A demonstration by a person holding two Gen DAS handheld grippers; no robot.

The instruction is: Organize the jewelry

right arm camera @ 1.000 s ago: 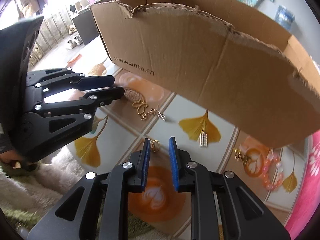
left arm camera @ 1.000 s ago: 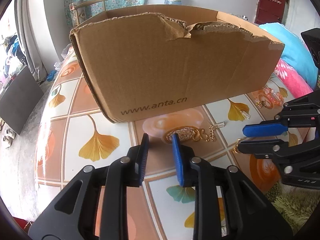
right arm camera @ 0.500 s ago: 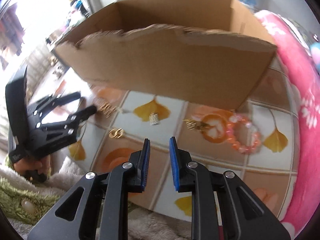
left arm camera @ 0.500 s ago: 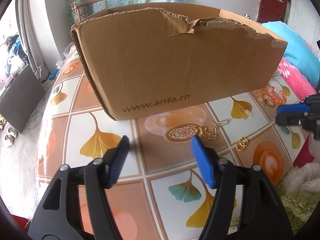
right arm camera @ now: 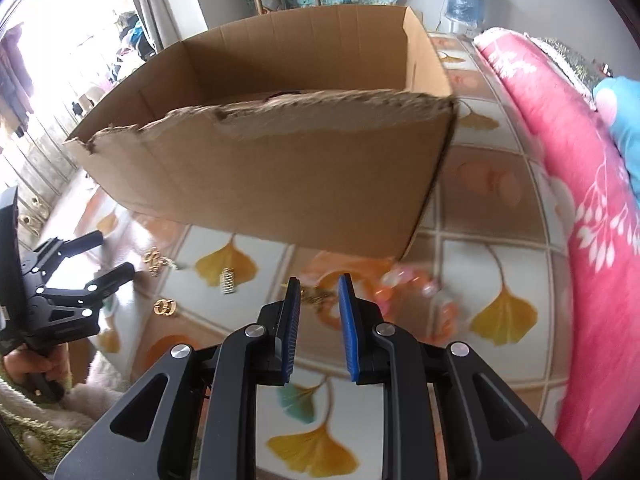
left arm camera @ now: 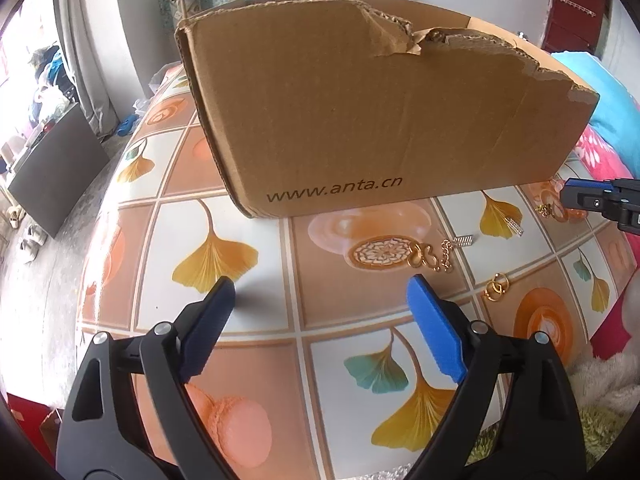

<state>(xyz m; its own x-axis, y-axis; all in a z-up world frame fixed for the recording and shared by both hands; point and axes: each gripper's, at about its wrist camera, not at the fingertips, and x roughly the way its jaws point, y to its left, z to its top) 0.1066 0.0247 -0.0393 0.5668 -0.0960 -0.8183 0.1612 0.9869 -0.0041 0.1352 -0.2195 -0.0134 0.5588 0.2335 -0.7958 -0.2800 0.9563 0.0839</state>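
A torn cardboard box stands on the patterned table; it also shows in the right wrist view. Jewelry lies in front of it: a gold chain piece, gold rings, a small silver clip, another clip. My left gripper is open wide and empty, near the chain piece. My right gripper is slightly open and empty, just before a pink bead bracelet and a gold piece. The rings and a clip lie to its left.
A pink blanket borders the table on the right. A fluffy green-white sleeve lies at the near edge. The left gripper shows in the right wrist view, the right gripper's tip in the left wrist view.
My left gripper has opened wide and pulled back from the chain piece. My right gripper has swung right, toward the bead bracelet, and its jaws have parted slightly.
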